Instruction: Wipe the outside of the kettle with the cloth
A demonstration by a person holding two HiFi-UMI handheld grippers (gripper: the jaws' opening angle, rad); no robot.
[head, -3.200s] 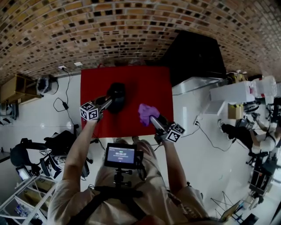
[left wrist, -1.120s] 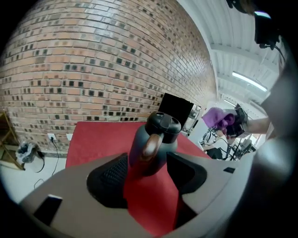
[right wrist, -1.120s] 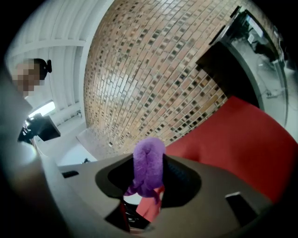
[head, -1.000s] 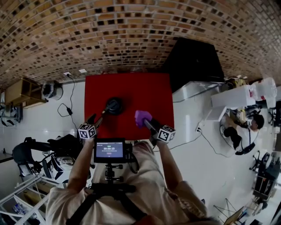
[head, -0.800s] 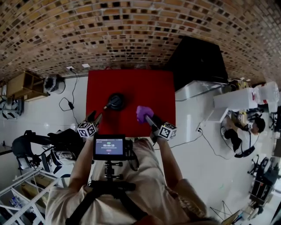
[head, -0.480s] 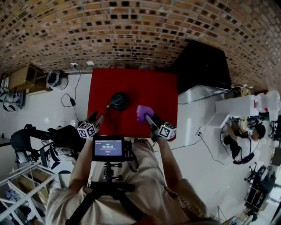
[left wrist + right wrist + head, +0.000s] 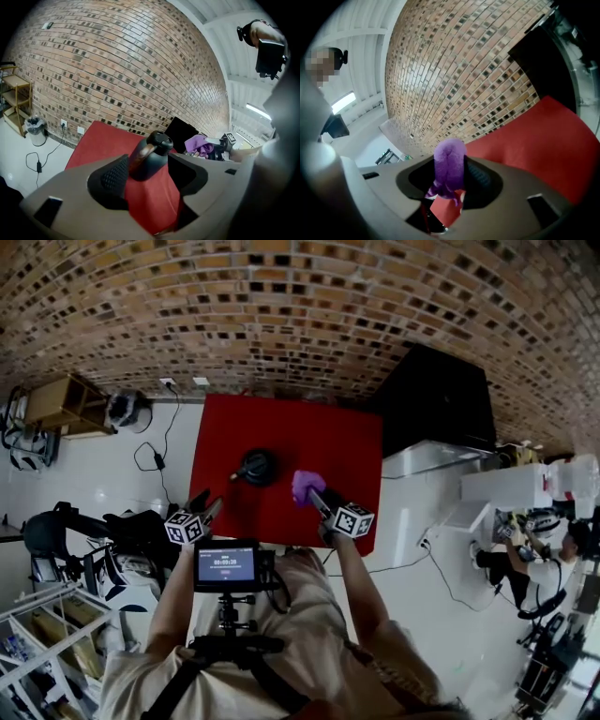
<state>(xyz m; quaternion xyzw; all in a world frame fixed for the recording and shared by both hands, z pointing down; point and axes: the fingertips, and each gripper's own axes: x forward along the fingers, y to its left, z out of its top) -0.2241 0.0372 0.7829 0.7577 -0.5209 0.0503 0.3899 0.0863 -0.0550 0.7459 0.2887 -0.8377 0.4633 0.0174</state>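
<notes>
Here, a black kettle stands upright on the left half of a red table, with a brick wall behind it. The left gripper hovers at the table's near left edge, apart from the kettle, its jaws spread wide and holding nothing; in the left gripper view the kettle shows beyond the gap between them. The right gripper is above the table just right of the kettle, its jaws clenched on a bunched purple cloth, which sits near the kettle without touching it
</notes>
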